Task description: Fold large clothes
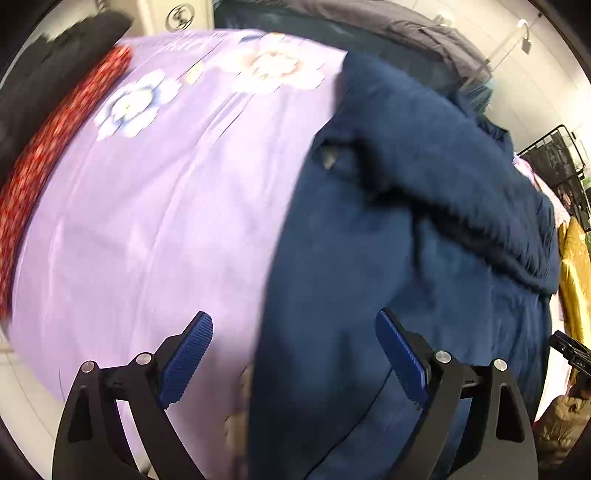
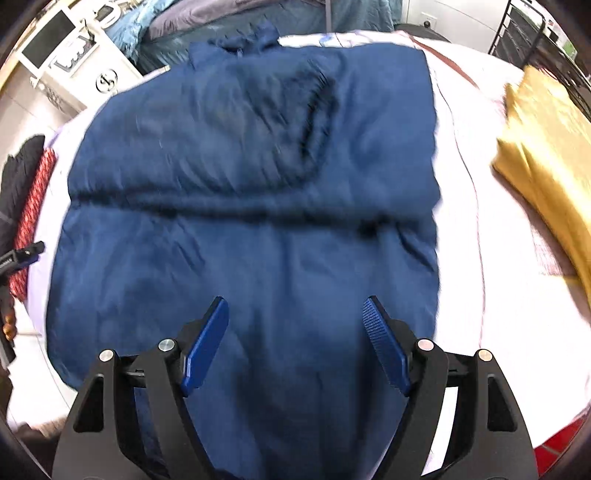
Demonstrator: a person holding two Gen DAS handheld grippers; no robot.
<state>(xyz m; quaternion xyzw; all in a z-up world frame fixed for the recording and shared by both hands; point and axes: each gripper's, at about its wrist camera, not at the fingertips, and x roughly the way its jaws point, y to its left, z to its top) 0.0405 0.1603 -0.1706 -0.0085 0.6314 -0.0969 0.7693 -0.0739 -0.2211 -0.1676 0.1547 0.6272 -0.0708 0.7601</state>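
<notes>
My left hand-held gripper (image 1: 294,328) hangs pointing steeply down with its blue ribbed pads spread wide and nothing between them; below the gap I see the edge where the navy garment (image 1: 406,229) meets the lilac bedsheet (image 1: 155,206). My right hand-held gripper (image 2: 295,314) also points down, its pads parted with nothing pinched; it sits over the lower middle of the same navy garment (image 2: 251,177).

The garment lies spread on the bed, folded into a broad, roughly rectangular shape, with a thick crosswise fold ridge running across its middle. In the right wrist view a bunched bit of its fabric sticks up at the far edge, and a dark curved crease shows on the upper half. The sheet (image 2: 480,184) under it looks pale, almost white, in this view; in the left wrist view it is lilac with large white flower prints (image 1: 273,70) near the far end.

A mustard-yellow cloth (image 2: 546,155) lies on the bed to the right of the garment, apart from it. On the other side, a red patterned fabric (image 1: 44,155) runs along the bed edge, with something black (image 1: 55,70) beside it. Grey and teal bedding (image 2: 221,22) is heaped beyond the far edge. A dark metal rack (image 2: 532,33) stands at the upper right. Both views are somewhat motion-blurred.
</notes>
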